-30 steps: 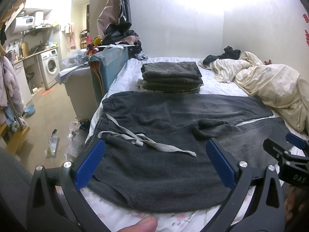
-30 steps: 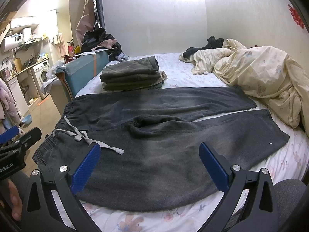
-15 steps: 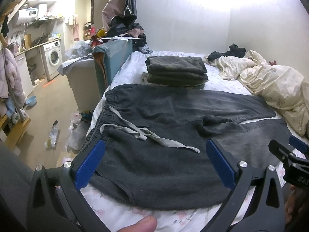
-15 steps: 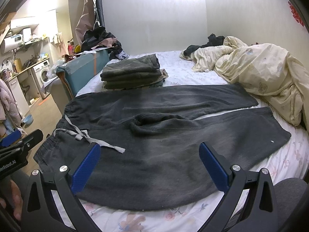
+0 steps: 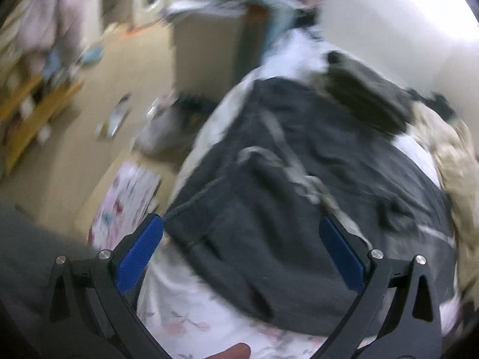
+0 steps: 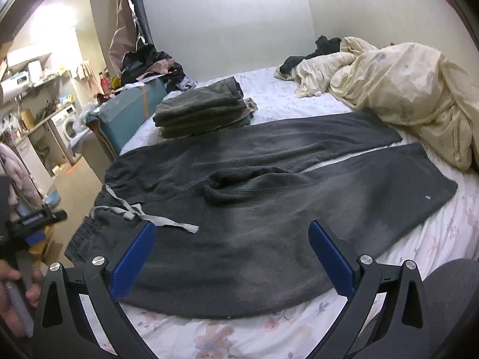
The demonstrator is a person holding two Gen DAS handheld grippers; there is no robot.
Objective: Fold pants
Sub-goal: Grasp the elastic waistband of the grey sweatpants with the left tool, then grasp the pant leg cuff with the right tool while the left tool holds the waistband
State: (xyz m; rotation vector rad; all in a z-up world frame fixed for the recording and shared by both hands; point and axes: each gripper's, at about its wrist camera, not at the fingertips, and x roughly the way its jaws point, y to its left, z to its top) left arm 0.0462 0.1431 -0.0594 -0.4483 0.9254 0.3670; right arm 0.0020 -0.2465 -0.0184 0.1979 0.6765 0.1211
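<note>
The folding has not begun, as far as the pictures show: the dark grey fleece drawstring pants (image 6: 254, 197) lie spread flat and full length on the white floral-print bed sheet (image 6: 239, 338), both legs open side by side, running away to the right ahead of the right tongs (image 6: 230, 257). These tongs are spread wide and hold nothing, hovering just above the near leg, with the pale grey drawstring (image 6: 143, 214) just beyond the left finger. The left tongs (image 5: 239, 257) are likewise spread and empty, poised over the near waistband corner of the pants (image 5: 299, 203) — that view is badly blurred, so whether a finger touches the cloth cannot be told. Everything is left to do: by my judgement, one leg must be laid over the other, then the length doubled up. A bunched ridge of fabric at the crotch, ahead of the right tongs, would likely want smoothing first. Farther ahead, just beyond the far leg, sits a stack of folded olive-grey garments (image 6: 200, 110); to the far right a crumpled cream quilt (image 6: 404, 89) lies near the leg cuffs and could crowd the fold — the teal padded bed-end (image 6: 131, 110) stands well apart to the left.
</note>
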